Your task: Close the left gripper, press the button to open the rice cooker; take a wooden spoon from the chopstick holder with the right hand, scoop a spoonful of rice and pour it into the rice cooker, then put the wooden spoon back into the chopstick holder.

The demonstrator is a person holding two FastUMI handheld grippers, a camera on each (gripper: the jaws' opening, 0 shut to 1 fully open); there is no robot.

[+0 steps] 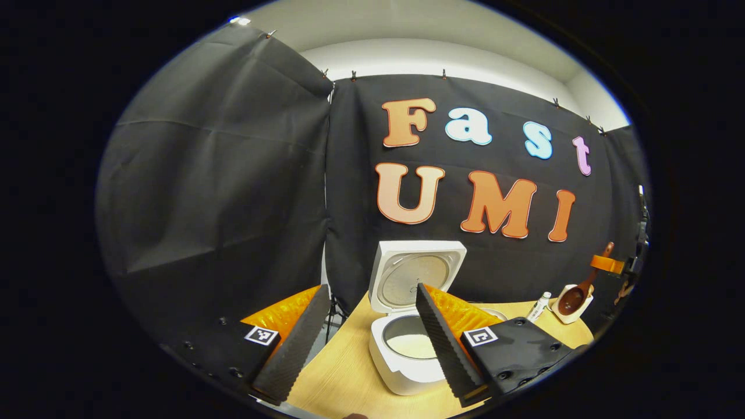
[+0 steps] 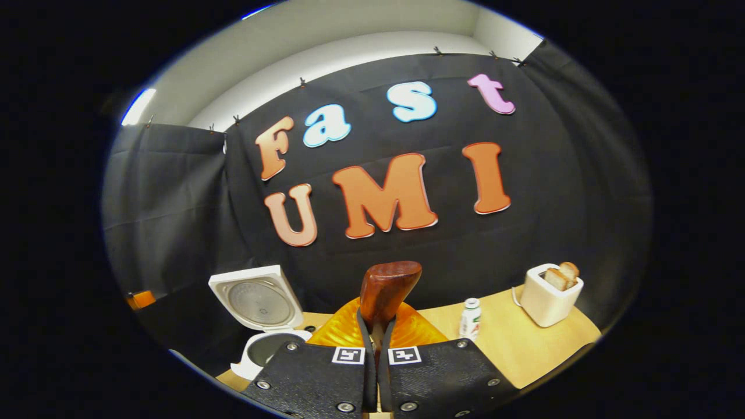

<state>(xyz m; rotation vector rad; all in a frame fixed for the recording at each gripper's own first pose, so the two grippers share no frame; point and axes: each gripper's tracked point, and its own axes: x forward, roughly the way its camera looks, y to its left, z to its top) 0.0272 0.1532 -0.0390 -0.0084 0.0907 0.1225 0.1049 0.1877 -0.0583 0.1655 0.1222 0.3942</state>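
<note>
The white rice cooker (image 1: 407, 361) stands on the wooden table (image 1: 343, 372) with its lid (image 1: 416, 279) raised and white rice (image 1: 414, 347) in the pot. My left gripper (image 1: 371, 288) is open just in front of it, one finger on each side, holding nothing. Far right, the dark wooden spoon (image 1: 573, 298) hangs bowl-down from my right gripper (image 1: 603, 266). In the right gripper view that gripper (image 2: 377, 326) is shut on the spoon's handle, and the spoon bowl (image 2: 389, 286) sticks out past the fingertips. The rice cooker (image 2: 260, 326) sits low at the left.
A small white bottle (image 2: 470, 319) stands mid-table, also seen as the bottle (image 1: 538, 305) in the left gripper view. A white toaster (image 2: 547, 297) holding bread is at the back right. A white box (image 1: 576, 311) sits behind the spoon. Black cloth walls close the booth.
</note>
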